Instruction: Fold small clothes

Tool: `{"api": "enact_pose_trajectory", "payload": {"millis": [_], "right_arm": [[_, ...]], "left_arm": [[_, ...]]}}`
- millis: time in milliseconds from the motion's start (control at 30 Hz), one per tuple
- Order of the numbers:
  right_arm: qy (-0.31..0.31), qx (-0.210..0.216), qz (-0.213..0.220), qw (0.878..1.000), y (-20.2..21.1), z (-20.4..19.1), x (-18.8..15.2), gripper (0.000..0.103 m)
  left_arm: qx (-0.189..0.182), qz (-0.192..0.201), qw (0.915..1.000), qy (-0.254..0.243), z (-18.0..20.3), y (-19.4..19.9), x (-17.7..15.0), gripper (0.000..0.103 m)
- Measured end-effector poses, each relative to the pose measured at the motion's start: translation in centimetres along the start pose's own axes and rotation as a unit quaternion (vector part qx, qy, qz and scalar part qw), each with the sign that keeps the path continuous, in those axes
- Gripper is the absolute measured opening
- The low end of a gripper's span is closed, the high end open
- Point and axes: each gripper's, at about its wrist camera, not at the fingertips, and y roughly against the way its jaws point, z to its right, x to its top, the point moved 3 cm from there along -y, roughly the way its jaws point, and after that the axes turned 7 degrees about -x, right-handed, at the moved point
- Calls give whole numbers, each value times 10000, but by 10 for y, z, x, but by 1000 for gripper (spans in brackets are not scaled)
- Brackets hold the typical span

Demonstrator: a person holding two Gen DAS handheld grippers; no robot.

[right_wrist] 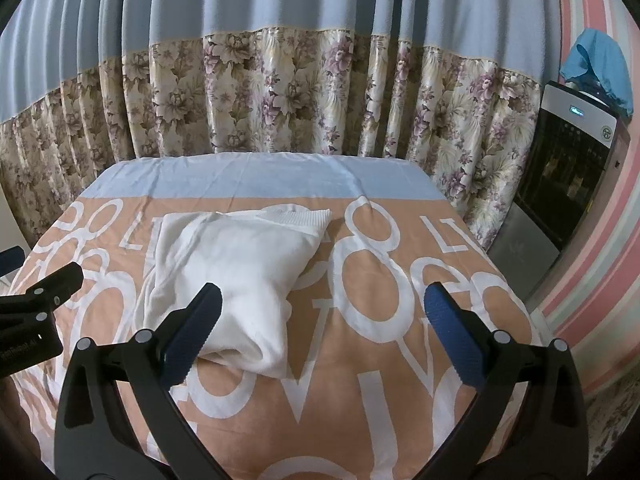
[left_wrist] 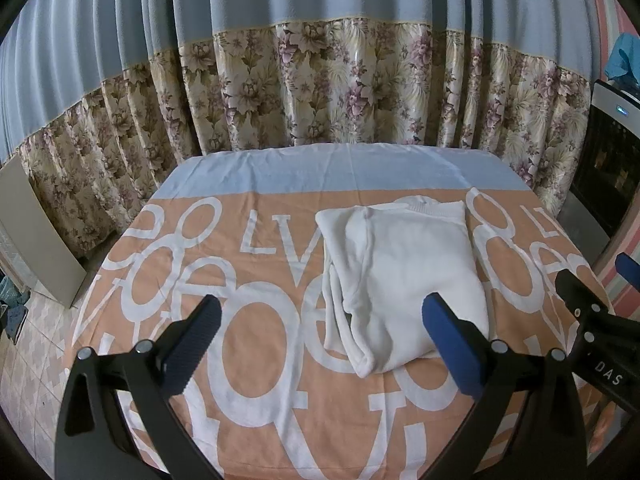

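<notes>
Fold looks nearly done: both grippers off the cloth, jaws wide, nothing held.

Left wrist view: left gripper (left_wrist: 320,340) hovers above the near half of the table, jaws spread wide and empty. The white knit garment, folded into a compact bundle (left_wrist: 404,280), lies on the peach-and-white lettered tablecloth (left_wrist: 248,360), right of centre, ribbed collar at the far end. The right blue finger pad (left_wrist: 452,344) overlaps the bundle's near right edge in view; contact can't be confirmed. Right gripper's black frame shows at the right edge.

Right wrist view: right gripper (right_wrist: 320,336) is also fully open, empty. Bundle sits left of centre, under the left pad (right_wrist: 192,336). Near edge looks loose and puffy. Judgement: next move is either a final half-fold or a press to flatten, which needs a pinch on the near hem.
</notes>
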Motion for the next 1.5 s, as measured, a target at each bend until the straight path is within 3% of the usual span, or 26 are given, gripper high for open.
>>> {"api": "enact_pose_trajectory", "payload": {"millis": [1500], "right_arm": [[37,-16,-28,10000,-4,3,-4,100]], "left_arm": [[91,148,9998,-118,2,6,-1,101]]}}
